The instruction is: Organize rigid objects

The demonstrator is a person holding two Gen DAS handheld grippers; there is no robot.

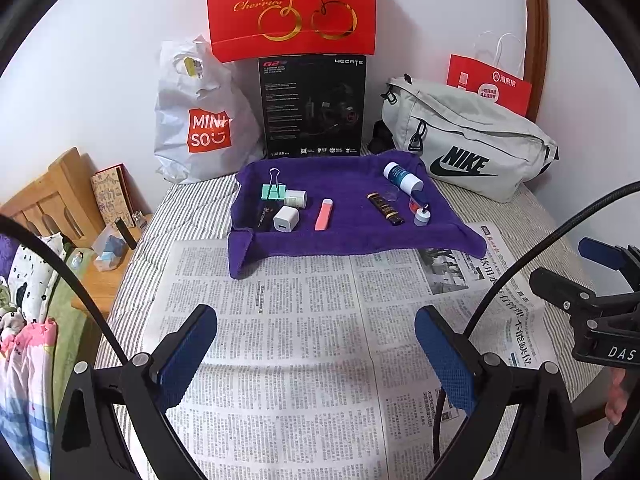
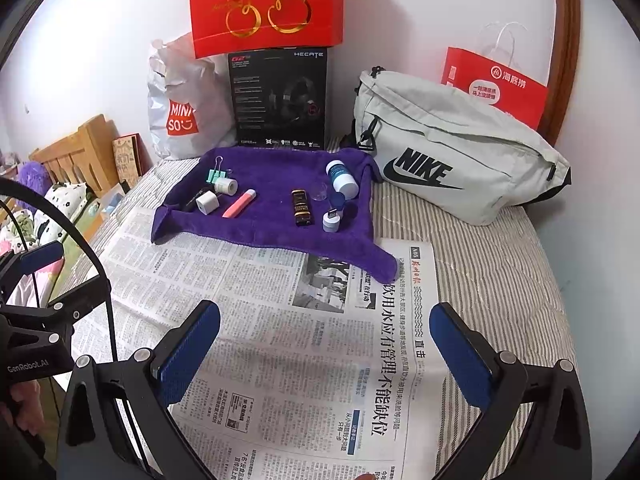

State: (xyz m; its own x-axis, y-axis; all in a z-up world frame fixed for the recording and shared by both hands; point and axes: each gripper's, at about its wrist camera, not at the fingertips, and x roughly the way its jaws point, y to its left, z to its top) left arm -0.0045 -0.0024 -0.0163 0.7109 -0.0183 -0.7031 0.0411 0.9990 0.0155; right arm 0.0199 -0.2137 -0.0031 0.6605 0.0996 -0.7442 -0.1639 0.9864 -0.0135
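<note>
Bed (image 2: 500,272): striped cover, basically the whole work surface, everything sits on it.
Newspaper (image 1: 280,340): spread flat over the near half of the bed, right under both grippers.
Nike bag (image 2: 448,148): grey, lying at the back right, just beside the towel's far corner.
Back wall stuff: black headset box (image 1: 314,108) standing upright with a red cherry gift bag (image 1: 292,8) on top of it, white Miniso bag (image 1: 200,120) to its left, smaller red paper bag (image 2: 500,88) behind the Nike bag.
Purple towel (image 1: 348,236): laid out past the newspaper, its near edge overlapping the paper, edges rumpled up a bit. All the small items are on it.
Left gripper (image 1: 316,356): fingers (image 1: 188,356) spread wide, nothing between them, hovering over the newspaper, well short of the towel.
Right gripper (image 2: 324,356): same deal, blue pads (image 2: 460,360) far apart, holding nothing, above the newspaper's right side.
White and blue bottle (image 1: 402,176): tipped on its side at the towel's back right.
Black and gold tube (image 1: 386,208): lying flat, near the bottle.
Pink stick (image 1: 324,214): lying around the middle of the towel.
White charger cube (image 1: 285,219): left part of the towel, just beside a black pen (image 1: 264,216).
Small white roll (image 1: 295,198): behind the charger, touching the clip as far as I can tell.
Mint binder clip (image 1: 273,190): back left of the towel.
Tiny white jar (image 1: 422,216): front right of the towel, something small on top, can't tell what.
</note>
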